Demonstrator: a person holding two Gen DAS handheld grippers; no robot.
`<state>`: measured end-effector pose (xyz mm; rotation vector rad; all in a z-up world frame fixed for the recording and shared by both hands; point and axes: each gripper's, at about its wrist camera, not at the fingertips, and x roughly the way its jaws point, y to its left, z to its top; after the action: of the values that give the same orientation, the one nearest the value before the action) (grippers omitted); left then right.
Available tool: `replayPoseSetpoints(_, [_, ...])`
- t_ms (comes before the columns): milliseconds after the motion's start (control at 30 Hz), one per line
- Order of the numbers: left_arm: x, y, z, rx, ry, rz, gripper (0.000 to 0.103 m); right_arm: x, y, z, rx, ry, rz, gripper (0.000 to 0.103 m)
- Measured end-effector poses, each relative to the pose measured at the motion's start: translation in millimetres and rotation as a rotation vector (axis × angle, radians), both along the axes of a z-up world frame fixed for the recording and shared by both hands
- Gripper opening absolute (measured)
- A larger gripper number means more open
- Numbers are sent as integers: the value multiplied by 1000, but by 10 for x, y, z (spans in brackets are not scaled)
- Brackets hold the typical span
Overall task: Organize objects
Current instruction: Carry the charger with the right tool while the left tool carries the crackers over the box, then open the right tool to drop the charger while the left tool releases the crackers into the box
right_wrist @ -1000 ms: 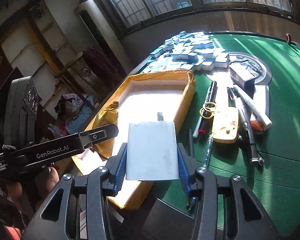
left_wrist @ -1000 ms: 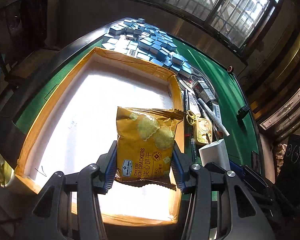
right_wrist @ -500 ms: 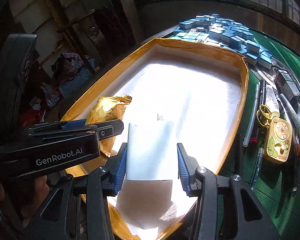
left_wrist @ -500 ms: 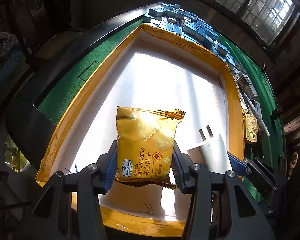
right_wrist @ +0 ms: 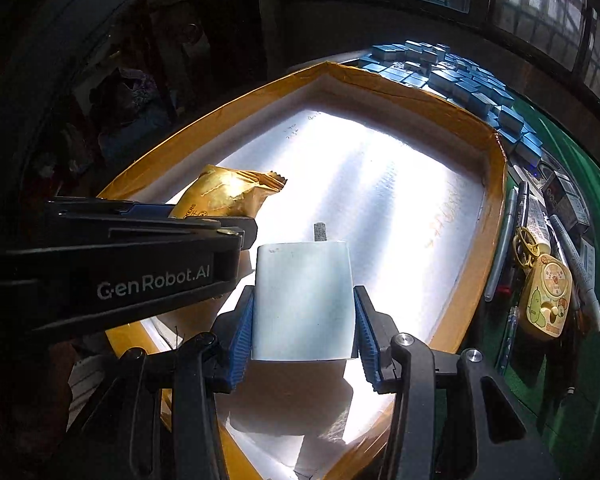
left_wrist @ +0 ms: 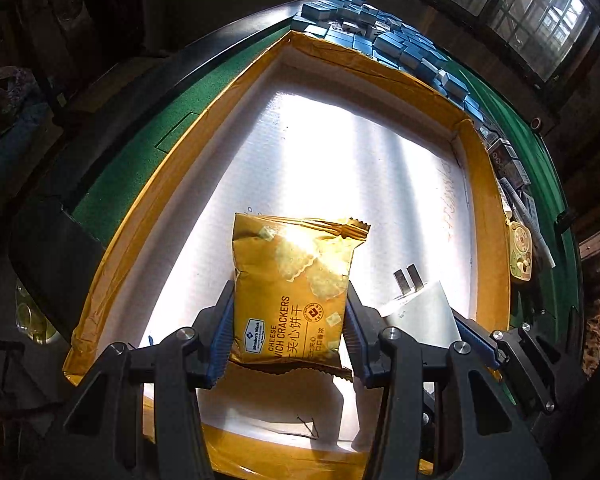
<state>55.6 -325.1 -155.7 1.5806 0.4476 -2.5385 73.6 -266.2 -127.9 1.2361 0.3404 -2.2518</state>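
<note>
My left gripper [left_wrist: 286, 336] is shut on a yellow pack of cheese sandwich crackers [left_wrist: 292, 284], held over the near part of a shallow tray [left_wrist: 156, 184] with a white floor and yellow-taped walls. My right gripper [right_wrist: 304, 336] is shut on a white plug adapter [right_wrist: 304, 300] with metal prongs at its far end, also over the tray's near end. The adapter [left_wrist: 420, 312] shows at the right of the left wrist view. The cracker pack [right_wrist: 228, 196] and the left gripper's black body [right_wrist: 108, 264] fill the left of the right wrist view.
The tray lies on a green felt table [left_wrist: 140, 148]. A heap of blue tiles [left_wrist: 384, 40] sits beyond the tray's far wall. Right of the tray lie pens [right_wrist: 512, 224], a yellow cartoon-print gadget [right_wrist: 548, 300], scissors [right_wrist: 526, 244] and small boxes [right_wrist: 568, 196].
Both grippers have swung left and come down from the table's right side to over the tray, each still holding its object. The right gripper rolled as it moved.
</note>
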Motion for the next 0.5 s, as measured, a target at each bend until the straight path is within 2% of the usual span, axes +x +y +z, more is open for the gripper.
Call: replayPoseSetpoints(500, [-8,95,-2,-66,-27,-27,47,59,-27,-28,17,11,23,42])
